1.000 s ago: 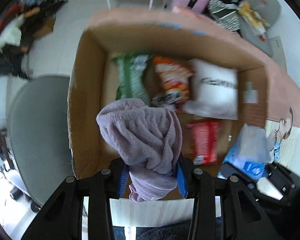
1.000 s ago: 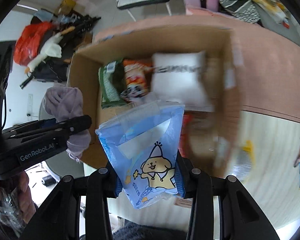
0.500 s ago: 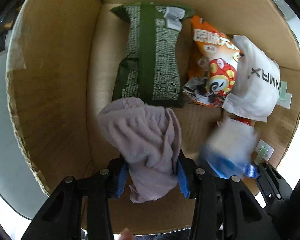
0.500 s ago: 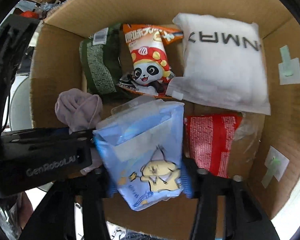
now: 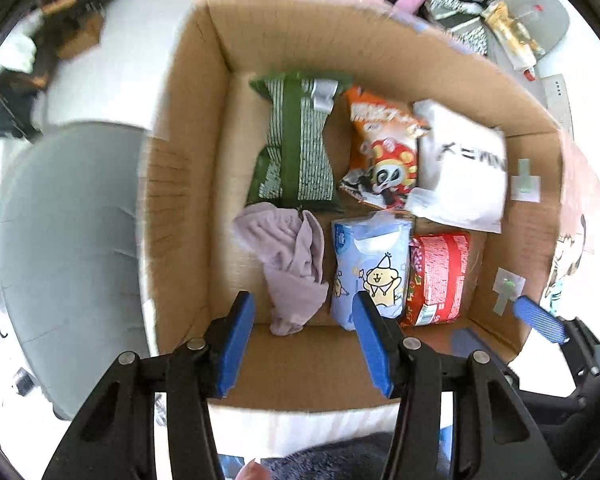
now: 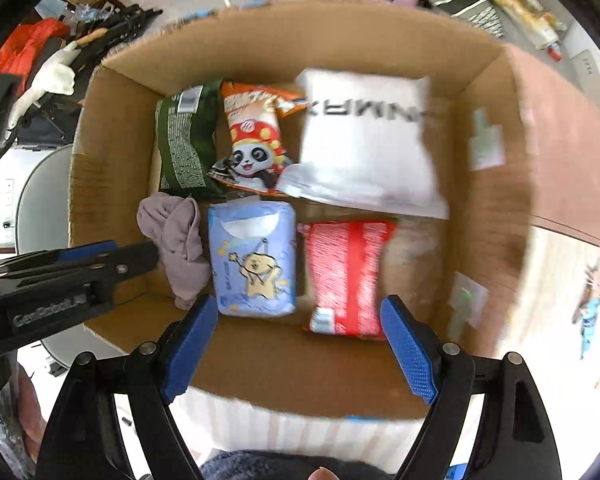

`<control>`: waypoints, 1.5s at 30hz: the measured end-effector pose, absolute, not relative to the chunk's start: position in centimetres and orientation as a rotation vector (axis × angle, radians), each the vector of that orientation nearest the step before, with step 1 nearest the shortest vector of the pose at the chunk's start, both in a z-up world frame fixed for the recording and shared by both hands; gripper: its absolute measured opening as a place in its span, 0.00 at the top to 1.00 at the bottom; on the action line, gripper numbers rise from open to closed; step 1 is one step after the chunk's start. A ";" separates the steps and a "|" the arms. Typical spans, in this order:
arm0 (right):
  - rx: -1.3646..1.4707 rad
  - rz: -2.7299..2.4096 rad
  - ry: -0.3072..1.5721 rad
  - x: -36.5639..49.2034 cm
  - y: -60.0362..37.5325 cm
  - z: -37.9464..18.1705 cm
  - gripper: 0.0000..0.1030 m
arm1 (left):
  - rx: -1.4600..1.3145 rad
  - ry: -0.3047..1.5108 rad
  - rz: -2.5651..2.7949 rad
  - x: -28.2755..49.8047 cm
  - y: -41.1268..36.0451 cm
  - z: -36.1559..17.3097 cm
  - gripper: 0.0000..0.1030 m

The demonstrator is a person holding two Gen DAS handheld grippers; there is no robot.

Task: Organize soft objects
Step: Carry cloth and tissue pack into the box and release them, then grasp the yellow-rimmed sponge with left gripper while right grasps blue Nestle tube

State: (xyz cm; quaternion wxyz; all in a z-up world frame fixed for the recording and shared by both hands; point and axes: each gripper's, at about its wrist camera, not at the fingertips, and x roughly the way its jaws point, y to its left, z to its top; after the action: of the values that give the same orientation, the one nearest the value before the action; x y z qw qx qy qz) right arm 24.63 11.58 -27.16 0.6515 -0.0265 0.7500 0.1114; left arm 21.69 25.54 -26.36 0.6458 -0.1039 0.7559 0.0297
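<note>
Your left gripper (image 5: 304, 322) hangs with jaws spread, grasping nothing, above the near edge of the cardboard box (image 5: 188, 184); your right gripper (image 6: 300, 328) is likewise spread and empty; the lilac towel (image 5: 290, 256) lies crumpled on the box floor at near left, touching the blue tissue pack (image 5: 370, 268) on its right; the green packet (image 5: 296, 148) sits just beyond the towel.

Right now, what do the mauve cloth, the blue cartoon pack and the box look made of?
Mauve cloth: soft terry-like fabric, matte, fuzzy, crumpled folds. Blue cartoon pack: probably thin plastic film, slightly glossy, printed. Box: corrugated cardboard, matte brown, fluted cut edges.
</note>
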 end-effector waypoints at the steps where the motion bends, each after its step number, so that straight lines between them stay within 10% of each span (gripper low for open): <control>1: -0.072 0.250 1.680 24.3 11.4 -26.2 0.17 | -0.222 1.696 0.068 21.3 25.2 -25.5 0.53; 18: -0.120 0.217 1.411 18.1 7.7 -15.2 0.16 | -0.131 1.391 0.096 14.3 22.9 -14.4 0.52; 22: -0.119 0.215 1.355 17.0 7.2 -13.3 0.00 | -0.122 1.334 0.090 13.6 22.5 -13.1 0.02; 35: 0.020 0.209 1.308 15.9 2.0 -11.3 0.00 | -0.046 1.283 0.102 13.7 17.8 -11.3 0.02; 45: 0.073 -0.037 1.459 16.4 -16.3 -15.8 0.00 | 0.164 1.488 -0.175 18.4 -1.3 -19.6 0.02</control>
State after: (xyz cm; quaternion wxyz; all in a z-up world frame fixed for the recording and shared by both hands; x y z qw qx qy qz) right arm 16.37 -16.35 -15.85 0.7447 0.0333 0.6664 -0.0170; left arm 18.35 -1.26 -19.56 0.7294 0.0746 0.6754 -0.0796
